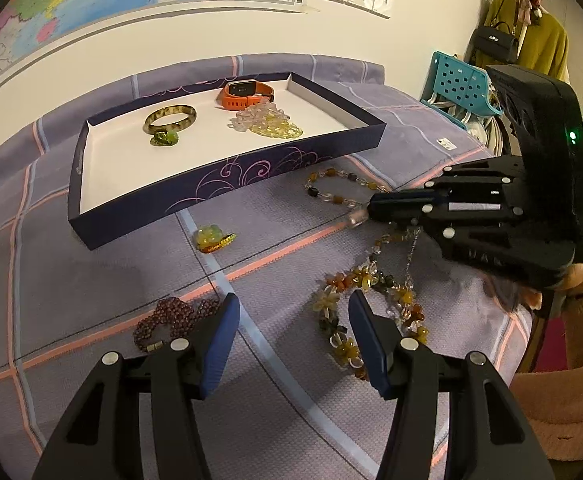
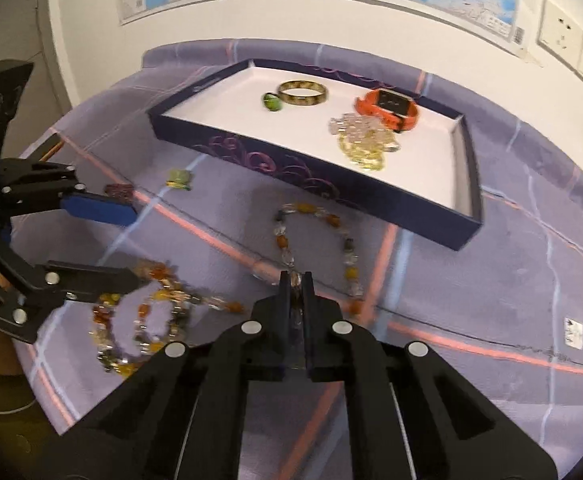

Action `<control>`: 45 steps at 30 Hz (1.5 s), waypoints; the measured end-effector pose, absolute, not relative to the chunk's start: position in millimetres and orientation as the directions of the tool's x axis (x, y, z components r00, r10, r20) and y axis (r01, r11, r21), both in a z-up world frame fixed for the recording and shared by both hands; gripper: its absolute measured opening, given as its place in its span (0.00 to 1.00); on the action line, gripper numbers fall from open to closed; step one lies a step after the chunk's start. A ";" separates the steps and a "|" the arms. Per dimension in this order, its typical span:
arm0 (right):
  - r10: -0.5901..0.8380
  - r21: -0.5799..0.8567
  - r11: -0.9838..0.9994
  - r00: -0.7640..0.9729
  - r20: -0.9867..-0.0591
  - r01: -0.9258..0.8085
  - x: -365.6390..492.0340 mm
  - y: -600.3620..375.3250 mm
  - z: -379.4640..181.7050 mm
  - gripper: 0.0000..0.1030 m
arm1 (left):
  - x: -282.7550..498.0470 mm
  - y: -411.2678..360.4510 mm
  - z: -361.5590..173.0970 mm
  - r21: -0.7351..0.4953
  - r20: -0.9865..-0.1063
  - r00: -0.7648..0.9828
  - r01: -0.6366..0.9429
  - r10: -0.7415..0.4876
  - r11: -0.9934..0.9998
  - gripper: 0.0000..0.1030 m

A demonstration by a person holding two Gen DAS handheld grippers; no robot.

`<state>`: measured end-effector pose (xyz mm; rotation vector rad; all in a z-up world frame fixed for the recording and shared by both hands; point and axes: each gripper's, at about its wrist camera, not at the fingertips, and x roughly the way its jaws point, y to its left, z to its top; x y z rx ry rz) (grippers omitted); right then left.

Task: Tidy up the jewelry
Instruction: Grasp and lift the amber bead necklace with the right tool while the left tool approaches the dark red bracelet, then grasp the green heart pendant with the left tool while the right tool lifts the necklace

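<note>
A dark blue tray (image 1: 227,178) (image 2: 311,176) holds a green bangle (image 1: 170,118) (image 2: 302,93), a green ring (image 1: 164,138), an orange watch (image 1: 245,94) (image 2: 387,106) and a pale yellow bead pile (image 1: 265,122) (image 2: 365,140). My right gripper (image 2: 296,280) (image 1: 365,216) is shut on a clear bead of the amber bead necklace (image 2: 315,236) (image 1: 333,188) lying on the purple cloth. My left gripper (image 1: 293,322) (image 2: 131,244) is open and empty above the cloth, beside a flower-bead necklace (image 1: 367,312) (image 2: 139,328).
A dark red bead bracelet (image 1: 171,318) and a small yellow-green charm (image 1: 213,238) (image 2: 179,179) lie on the purple checked cloth (image 1: 91,280). A white tag (image 2: 573,332) lies to the right. A teal basket (image 1: 461,84) and hanging clothes stand beyond the bed's right edge.
</note>
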<state>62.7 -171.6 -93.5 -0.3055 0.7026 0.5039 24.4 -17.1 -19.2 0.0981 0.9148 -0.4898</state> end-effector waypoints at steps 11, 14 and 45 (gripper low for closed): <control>0.353 0.073 0.915 0.699 -0.622 -0.397 75.3 -236.9 -72.5 0.06 | 26.4 -9.2 -15.3 -0.129 -0.773 0.523 0.426 -0.360 0.896 0.53; 0.355 0.060 0.908 0.684 -0.638 -0.415 76.1 -231.0 -76.2 0.21 | 27.0 -6.7 -12.1 -0.128 -0.767 0.533 0.417 -0.357 0.900 0.53; 0.476 0.121 0.860 0.696 -0.537 -0.495 61.8 -221.8 -36.4 0.17 | 66.5 -1.1 -8.5 -0.043 -0.768 0.576 0.392 -0.281 0.919 0.47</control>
